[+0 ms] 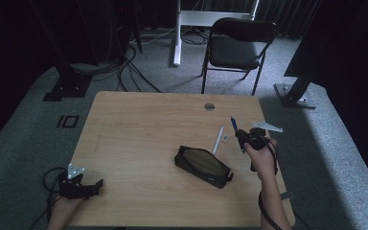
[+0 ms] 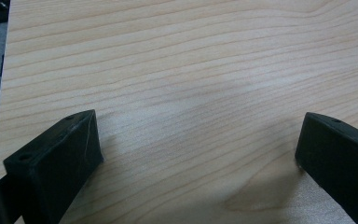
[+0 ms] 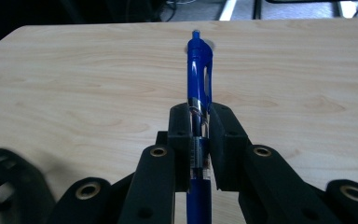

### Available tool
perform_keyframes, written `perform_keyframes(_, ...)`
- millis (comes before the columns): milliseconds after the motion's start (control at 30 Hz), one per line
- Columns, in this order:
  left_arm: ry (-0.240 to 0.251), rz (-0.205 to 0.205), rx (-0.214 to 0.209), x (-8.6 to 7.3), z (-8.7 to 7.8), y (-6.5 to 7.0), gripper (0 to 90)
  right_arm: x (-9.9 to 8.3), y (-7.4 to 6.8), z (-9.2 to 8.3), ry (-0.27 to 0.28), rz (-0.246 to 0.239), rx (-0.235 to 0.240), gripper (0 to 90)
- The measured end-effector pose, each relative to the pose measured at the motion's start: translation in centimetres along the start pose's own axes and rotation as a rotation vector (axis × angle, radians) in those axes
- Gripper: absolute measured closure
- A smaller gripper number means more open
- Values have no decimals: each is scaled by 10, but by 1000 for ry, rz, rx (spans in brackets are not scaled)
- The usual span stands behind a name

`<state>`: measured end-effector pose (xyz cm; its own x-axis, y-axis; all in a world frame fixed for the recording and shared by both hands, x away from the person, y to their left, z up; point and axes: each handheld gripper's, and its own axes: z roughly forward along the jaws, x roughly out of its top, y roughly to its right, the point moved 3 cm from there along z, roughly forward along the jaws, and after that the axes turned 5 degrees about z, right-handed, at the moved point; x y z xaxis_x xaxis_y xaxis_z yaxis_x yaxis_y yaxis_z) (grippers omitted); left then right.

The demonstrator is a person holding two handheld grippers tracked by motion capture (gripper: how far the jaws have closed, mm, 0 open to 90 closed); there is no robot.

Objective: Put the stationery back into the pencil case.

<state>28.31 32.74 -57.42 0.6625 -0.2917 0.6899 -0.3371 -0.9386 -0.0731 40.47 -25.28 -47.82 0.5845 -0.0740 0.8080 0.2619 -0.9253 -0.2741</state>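
Beside the unzipped pencil case (image 1: 203, 164), right gripper (image 1: 243, 139) clamps blue pen (image 3: 199, 70).

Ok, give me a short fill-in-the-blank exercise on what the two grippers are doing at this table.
The right gripper has its fingers shut on a blue ____.
The left gripper has its fingers ____ over bare wood.
The black pencil case lies on the ____, its zip open.
Missing words: pen; open; table.
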Motion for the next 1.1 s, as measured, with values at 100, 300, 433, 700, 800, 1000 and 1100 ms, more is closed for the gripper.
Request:
perform_keyframes(100, 0, 0, 0, 0, 0, 0, 3, 5, -9, -7, 8, -22, 25, 796)
perform_keyframes(300, 0, 0, 0, 0, 0, 0, 3, 13, -27, -18, 28, -46, 86, 796)
perform_keyframes(433, 0, 0, 0, 0, 0, 0, 3, 17, -40, -25, 34, -80, 116, 795)
perform_keyframes(700, 0, 1, 0, 0, 0, 0, 3, 18, -58, -36, 36, -123, 179, 795)
perform_keyframes(800, 0, 0, 0, 0, 0, 0, 3, 17, -64, -38, 26, -145, 201, 796)
perform_keyframes(1000, 1, 0, 0, 0, 0, 0, 3, 14, -79, -45, 22, -189, 263, 795)
perform_keyframes(1100, 1, 0, 0, 0, 0, 0, 3, 13, -86, -50, 14, -207, 298, 795)
